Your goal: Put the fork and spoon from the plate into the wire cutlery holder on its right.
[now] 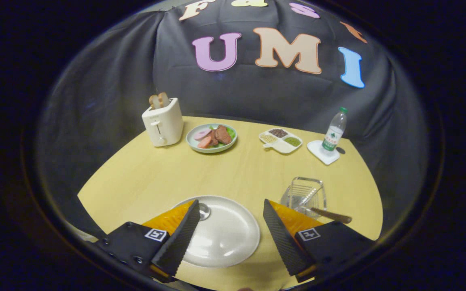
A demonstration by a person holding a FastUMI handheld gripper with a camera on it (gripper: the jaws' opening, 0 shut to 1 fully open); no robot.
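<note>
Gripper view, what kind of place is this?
Likely a staged dining setup in a recording booth: a wooden table with a toaster, a food plate, and black cloth behind. The gripper is open.

A pale wooden table [144, 178] stands before a draped black cloth wall [107, 101], dimly lit.

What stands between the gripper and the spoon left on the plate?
Nothing visible. The gripper is open over the plate; the spoon lies beside one finger. A utensil already sits in the holder.
</note>
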